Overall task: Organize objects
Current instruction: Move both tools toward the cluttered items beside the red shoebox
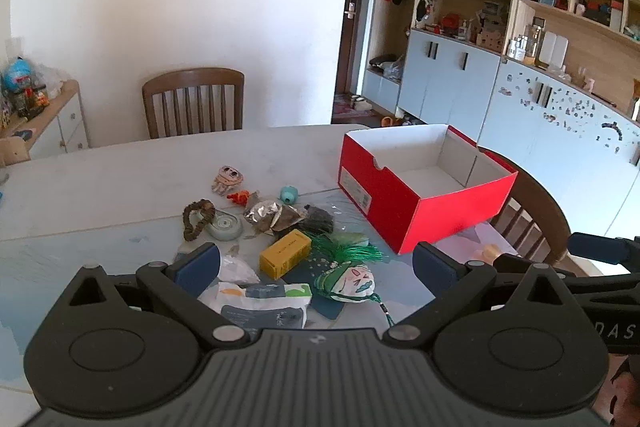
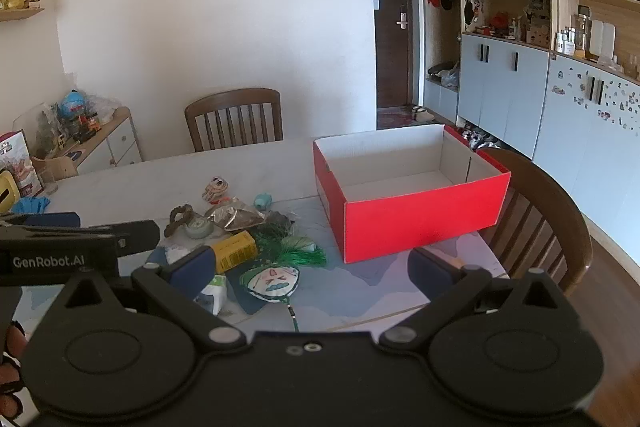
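1. Left wrist view: your left gripper hangs above the near edge of the table with its jaws spread wide and nothing between them.
2. Just ahead of its fingers lies the clutter to be sorted: a yellow box, a green-tasselled painted face ornament and a white and green packet nearest, then a foil wrapper, a pale round dish and a teal bead farther off.
3. The red shoebox stands open and empty, ahead and to the right of the fingers.
4. Right wrist view: your right gripper is likewise spread and empty. The pile sits ahead to its left, and the red shoebox ahead and slightly right.
5. The left gripper's body crosses this view at the left, close beside the pile.
6. Risks, as I judge them: the items overlap, so closing on the yellow box may drag the tassels or packet along. Both tools reaching into the pile together could collide. The light shoebox may slide if you knock its wall.
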Demonstrator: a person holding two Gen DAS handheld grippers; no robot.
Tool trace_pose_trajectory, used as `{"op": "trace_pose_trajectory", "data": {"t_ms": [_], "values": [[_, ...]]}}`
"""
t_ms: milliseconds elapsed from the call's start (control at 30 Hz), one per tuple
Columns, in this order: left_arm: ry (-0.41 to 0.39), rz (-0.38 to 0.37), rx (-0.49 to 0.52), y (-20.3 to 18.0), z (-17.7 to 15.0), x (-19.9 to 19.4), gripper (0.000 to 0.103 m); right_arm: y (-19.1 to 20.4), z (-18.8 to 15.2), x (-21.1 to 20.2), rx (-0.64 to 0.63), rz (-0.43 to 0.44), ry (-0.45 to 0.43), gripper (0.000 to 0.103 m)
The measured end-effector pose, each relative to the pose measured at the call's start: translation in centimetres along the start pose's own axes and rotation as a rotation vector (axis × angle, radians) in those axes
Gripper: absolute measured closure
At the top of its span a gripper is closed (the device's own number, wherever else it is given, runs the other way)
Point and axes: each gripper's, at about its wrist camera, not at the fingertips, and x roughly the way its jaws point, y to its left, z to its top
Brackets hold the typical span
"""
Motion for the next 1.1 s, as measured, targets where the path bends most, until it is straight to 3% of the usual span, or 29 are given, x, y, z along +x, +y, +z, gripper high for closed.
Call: {"op": "trace_pose_trajectory", "data": {"t_ms": [167,1100], "values": [[-0.001,-0.034,-0.034,0.9,0.0,0.3,0.000,0.1,0.0,0.2,0.011,-0.011,0.002,0.001],[-0.026,-0.058,-0.049,3.7,1.0,1.4,0.000,2.5,0.8,1.6,0.005,-0.024,-0.014,0.003]]}}
